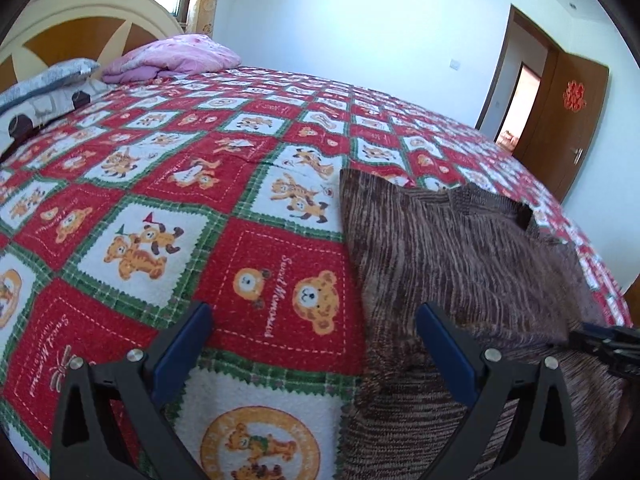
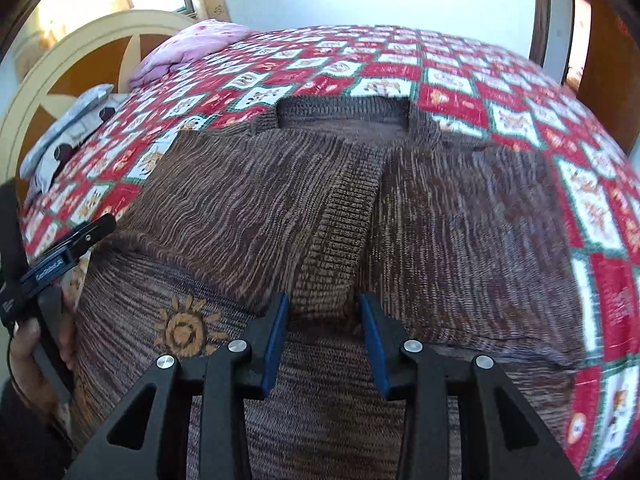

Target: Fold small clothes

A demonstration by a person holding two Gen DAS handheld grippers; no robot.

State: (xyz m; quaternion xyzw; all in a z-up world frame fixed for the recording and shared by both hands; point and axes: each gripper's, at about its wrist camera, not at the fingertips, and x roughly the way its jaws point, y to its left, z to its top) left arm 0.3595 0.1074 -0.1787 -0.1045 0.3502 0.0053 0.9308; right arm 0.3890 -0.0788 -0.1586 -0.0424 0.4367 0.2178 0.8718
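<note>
A small brown knitted cardigan [image 2: 280, 208] with a sun patch [image 2: 186, 330] lies flat on the bed, collar at the far end. It also shows at the right in the left wrist view [image 1: 460, 248]. My right gripper [image 2: 324, 304] is open, its blue pads either side of the ribbed front band [image 2: 340, 232] near the hem, just above the cloth. My left gripper [image 1: 312, 312] is open and empty over the cardigan's left edge, one finger above the bedspread, one above the knit. The left gripper also shows at the left edge of the right wrist view [image 2: 72, 244].
A red, white and green teddy-bear bedspread [image 1: 168, 168] covers the bed. A pink folded quilt [image 1: 176, 58] and a grey pillow [image 1: 44, 80] lie by the cream headboard [image 1: 80, 12]. A wooden door [image 1: 568, 120] stands open at the far right.
</note>
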